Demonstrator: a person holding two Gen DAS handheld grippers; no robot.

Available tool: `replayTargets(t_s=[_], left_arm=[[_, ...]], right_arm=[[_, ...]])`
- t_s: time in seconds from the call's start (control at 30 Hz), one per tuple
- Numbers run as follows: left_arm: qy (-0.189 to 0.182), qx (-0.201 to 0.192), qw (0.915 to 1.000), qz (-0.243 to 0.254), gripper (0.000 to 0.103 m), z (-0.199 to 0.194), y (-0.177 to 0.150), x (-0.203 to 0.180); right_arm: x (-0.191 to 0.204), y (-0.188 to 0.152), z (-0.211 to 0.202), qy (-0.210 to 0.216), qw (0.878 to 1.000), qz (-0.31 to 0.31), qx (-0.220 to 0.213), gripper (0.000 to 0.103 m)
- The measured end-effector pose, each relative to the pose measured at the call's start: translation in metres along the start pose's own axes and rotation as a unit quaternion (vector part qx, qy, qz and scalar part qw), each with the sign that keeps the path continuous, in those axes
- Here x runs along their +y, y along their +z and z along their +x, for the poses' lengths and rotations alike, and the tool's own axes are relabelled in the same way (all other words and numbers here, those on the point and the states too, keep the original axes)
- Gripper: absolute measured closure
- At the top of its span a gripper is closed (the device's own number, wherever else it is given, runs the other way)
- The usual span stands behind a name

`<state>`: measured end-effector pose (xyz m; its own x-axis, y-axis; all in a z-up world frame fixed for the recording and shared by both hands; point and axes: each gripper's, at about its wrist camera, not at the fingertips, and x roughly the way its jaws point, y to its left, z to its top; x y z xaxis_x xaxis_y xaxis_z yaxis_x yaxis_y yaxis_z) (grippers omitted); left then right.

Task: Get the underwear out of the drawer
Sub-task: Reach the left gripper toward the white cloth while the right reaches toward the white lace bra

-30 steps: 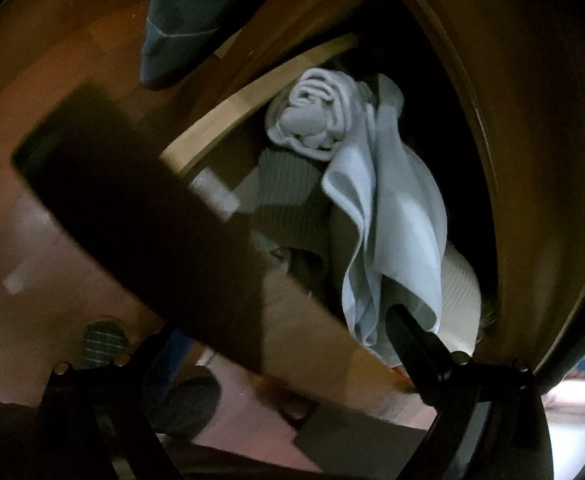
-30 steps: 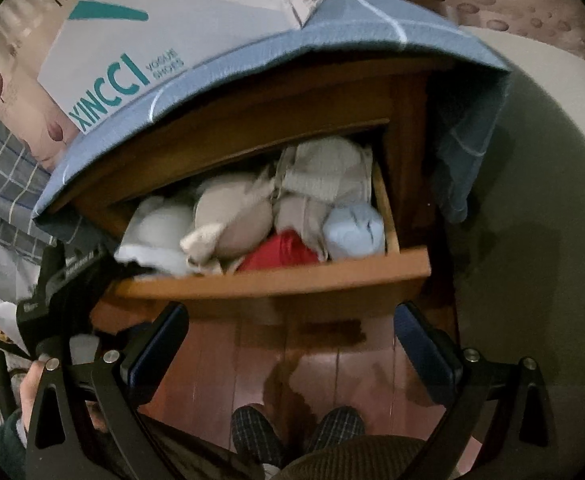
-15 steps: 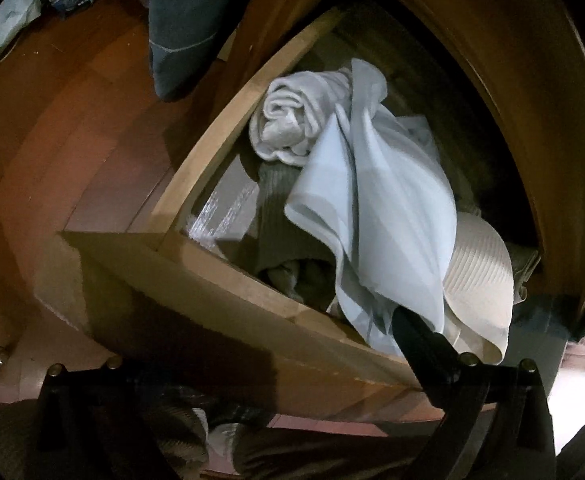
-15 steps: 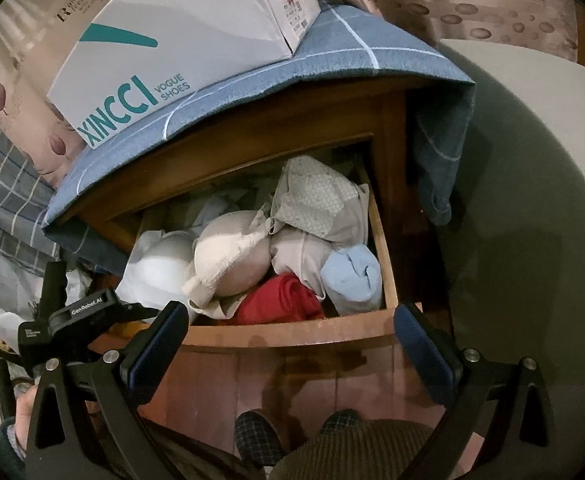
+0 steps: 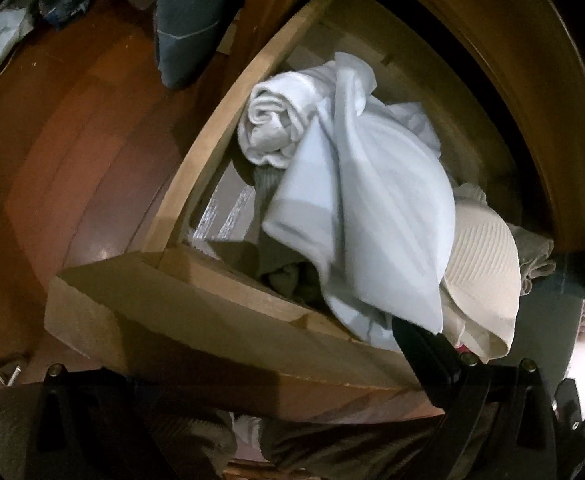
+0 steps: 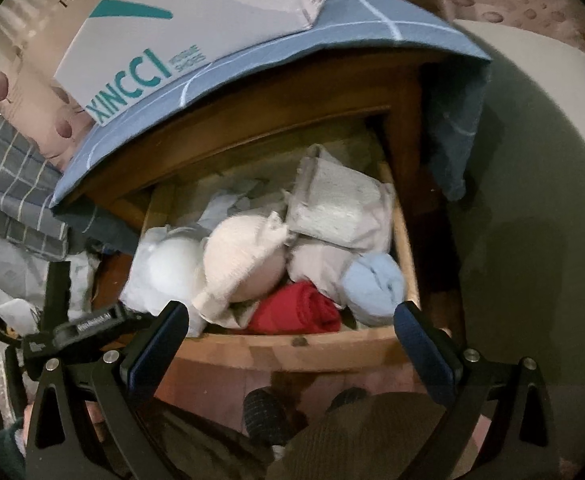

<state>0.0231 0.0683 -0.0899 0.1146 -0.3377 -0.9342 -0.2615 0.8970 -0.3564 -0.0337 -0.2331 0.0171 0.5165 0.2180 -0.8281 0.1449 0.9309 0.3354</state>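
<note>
drawer (image 6: 284, 350) is pulled out of the wooden nightstand (image 6: 402, 120), packed w/ rolled and folded underwear. my right gripper (image 6: 290, 344) hangs over the front edge, fingers (image 6: 158, 340) spread wide, released, nothing between them, drawer front showing in the gap. in the right wrist view: red roll (image 6: 300, 314) at the front middle, light blue roll (image 6: 374, 290) just beside it on the right against the side wall, grey folded piece (image 6: 336, 210) behind those, cream bra cup (image 6: 244, 258) in the middle, white cup (image 6: 170, 268) to its left. shoe box (image 6: 180, 20) sits on a blue checked cloth (image 6: 372, 26) draped over the top of the nightstand.

left gripper (image 6: 78, 326) shows at the drawer's left front corner in the right cam. from my left wrist cam only one finger (image 5: 424, 350) shows, dark, tucked under the hem of a pale blue garment (image 5: 372, 216) that drapes over the front edge; other finger hidden below the drawer front, so can't tell if i'm clenched on the fabric or not. white rolled piece (image 5: 272, 120) sits behind the pale blue one, ribbed cream cup (image 5: 480, 256) touching it on the right. wood floor (image 5: 72, 152) beside the drawer. my slippered feet (image 6: 266, 408) below the drawer in the right cam.
</note>
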Motion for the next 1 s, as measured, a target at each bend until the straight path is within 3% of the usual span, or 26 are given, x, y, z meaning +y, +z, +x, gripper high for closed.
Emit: replayTargets(t_s=[0.27,0.47,0.87,1.0], left_arm=[[0.000,-0.006,1.0000,-0.008,0.000,-0.012,0.012,0.004],[0.014,-0.009,0.9999,0.004,0.002,-0.022,0.011,-0.004],[0.052,-0.046,0.9932,0.094,0.002,-0.070,-0.003,-0.022],[0.043,-0.051,0.9913,0.114,0.002,-0.080,-0.008,-0.020]], right_arm=[[0.015,0.018,0.015,0.034,0.998,0.012,0.055,0.001],[0.009,0.031,0.034,0.084,0.989,0.077,0.095,0.001],[0.026,0.032,0.069,0.083,0.984,0.088,0.132,0.003],[0.028,0.033,0.081,0.079,0.982,0.096,0.143,0.005]])
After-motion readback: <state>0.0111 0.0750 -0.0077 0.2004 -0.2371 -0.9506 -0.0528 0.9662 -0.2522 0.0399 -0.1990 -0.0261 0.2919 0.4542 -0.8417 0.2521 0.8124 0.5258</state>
